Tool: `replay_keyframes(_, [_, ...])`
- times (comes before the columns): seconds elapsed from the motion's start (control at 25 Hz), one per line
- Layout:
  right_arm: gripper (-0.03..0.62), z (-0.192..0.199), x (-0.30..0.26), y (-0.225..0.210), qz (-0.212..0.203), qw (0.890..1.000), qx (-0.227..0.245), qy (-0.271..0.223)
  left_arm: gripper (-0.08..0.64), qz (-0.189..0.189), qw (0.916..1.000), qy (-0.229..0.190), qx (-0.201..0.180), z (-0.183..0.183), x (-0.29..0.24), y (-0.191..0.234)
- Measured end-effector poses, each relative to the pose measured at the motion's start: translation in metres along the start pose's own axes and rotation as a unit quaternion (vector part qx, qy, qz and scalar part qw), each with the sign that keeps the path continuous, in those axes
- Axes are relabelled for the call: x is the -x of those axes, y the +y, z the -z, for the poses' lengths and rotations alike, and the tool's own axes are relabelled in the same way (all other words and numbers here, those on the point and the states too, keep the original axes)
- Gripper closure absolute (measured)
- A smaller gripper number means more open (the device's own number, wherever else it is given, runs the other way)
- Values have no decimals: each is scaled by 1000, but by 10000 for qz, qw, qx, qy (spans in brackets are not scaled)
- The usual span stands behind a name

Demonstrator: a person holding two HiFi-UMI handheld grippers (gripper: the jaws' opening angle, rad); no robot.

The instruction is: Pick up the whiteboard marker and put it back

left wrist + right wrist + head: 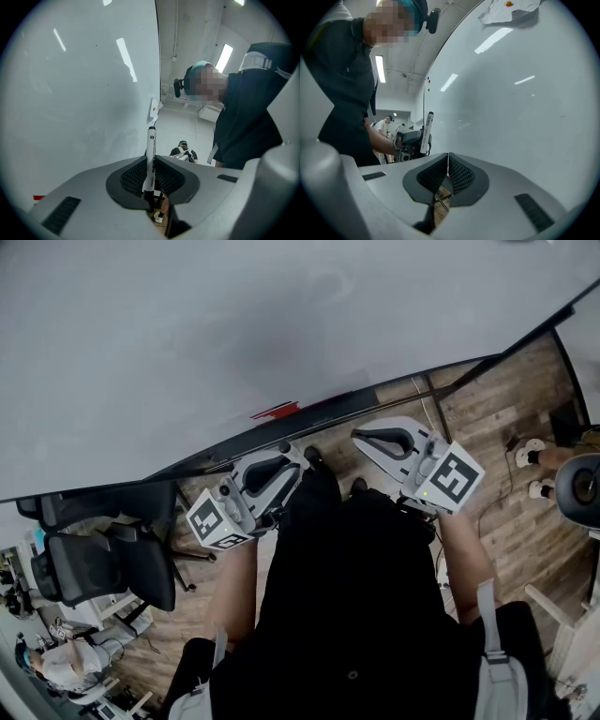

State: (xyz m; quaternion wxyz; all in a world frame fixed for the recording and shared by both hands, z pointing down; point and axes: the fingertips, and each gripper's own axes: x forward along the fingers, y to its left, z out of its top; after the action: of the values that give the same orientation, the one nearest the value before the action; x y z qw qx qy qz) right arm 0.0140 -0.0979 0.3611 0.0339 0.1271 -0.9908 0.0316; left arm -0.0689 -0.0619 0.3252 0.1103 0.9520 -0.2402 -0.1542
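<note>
The whiteboard marker [150,154], white with black ends, stands upright between the jaws of my left gripper [151,164], which is shut on its lower part. In the right gripper view the same marker [426,132] sticks up from the left gripper [411,140], close to the whiteboard [511,93]. My right gripper [448,158] has its jaws pressed together with nothing between them. In the head view the left gripper [296,458] and the right gripper [364,435] point at the whiteboard's lower ledge [337,407], a short way below it.
The whiteboard [234,324] fills the upper head view. A small red item [275,411] sits at its ledge. A black office chair [103,563] stands at left on the wood floor [506,399]. Another person's feet [534,460] are at right. Crumpled paper [508,9] is stuck high on the board.
</note>
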Motion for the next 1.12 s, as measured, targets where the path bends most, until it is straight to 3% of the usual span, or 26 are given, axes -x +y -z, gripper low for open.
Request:
replay_keyframes(0.32, [572,-2,-4,0,-9,10000,-69,-27,494,90,9999,-4,55,1,0,-1])
replay_keyframes(0.64, [572,14,-1,-6,0,9997,-39,259,494,128,9999,-35,104,3,-4,3])
replay_keyframes(0.8, [572,4,-4,-6,-17,10000,-93,22,494,139,9998,-29,107,4,-4,4])
replay_keyframes(1.12, [572,9,-4,-11,2,9999,-95,46,494,45,10000,57,1,4,-7,12])
